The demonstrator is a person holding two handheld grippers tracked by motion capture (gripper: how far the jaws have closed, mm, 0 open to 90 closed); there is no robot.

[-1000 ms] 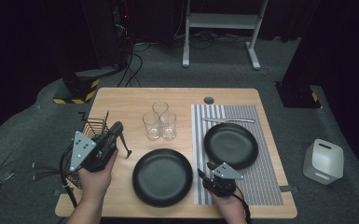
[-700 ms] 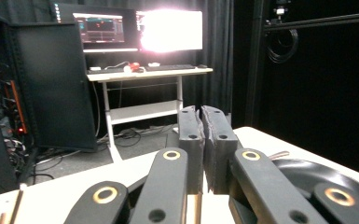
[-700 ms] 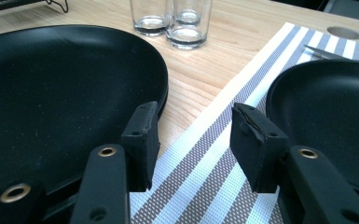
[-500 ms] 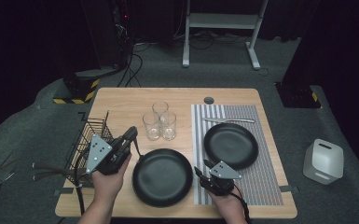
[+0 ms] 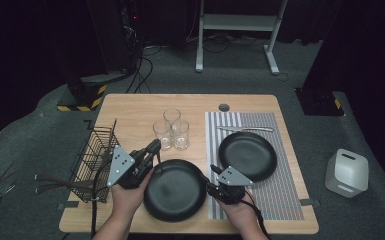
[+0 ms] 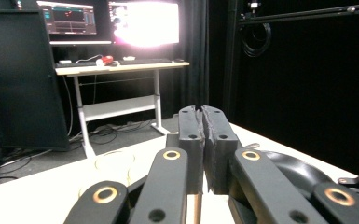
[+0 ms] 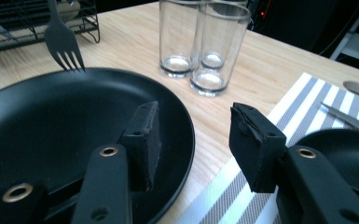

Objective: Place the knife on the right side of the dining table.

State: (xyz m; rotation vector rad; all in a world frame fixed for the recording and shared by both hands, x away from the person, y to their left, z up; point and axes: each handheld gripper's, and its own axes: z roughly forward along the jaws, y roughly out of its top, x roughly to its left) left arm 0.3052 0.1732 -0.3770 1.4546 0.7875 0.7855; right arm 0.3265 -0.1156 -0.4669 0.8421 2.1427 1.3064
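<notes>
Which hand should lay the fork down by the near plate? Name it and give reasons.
Left. The left gripper is shut, apparently on the fork, whose tines hang at the near plate's far rim. The right gripper stands open astride that plate's right rim, gripping nothing.

The high view is dim around the edges: the floor and far wall fall into near black, while the wooden table (image 5: 190, 107) is evenly lit from above with only soft shadows. In the left gripper view a monitor (image 6: 143, 22) is blown out to white glare, and the right side is black. The right gripper view is bright and sharp on the glasses (image 7: 204, 44); the near jaws look slightly soft.
</notes>
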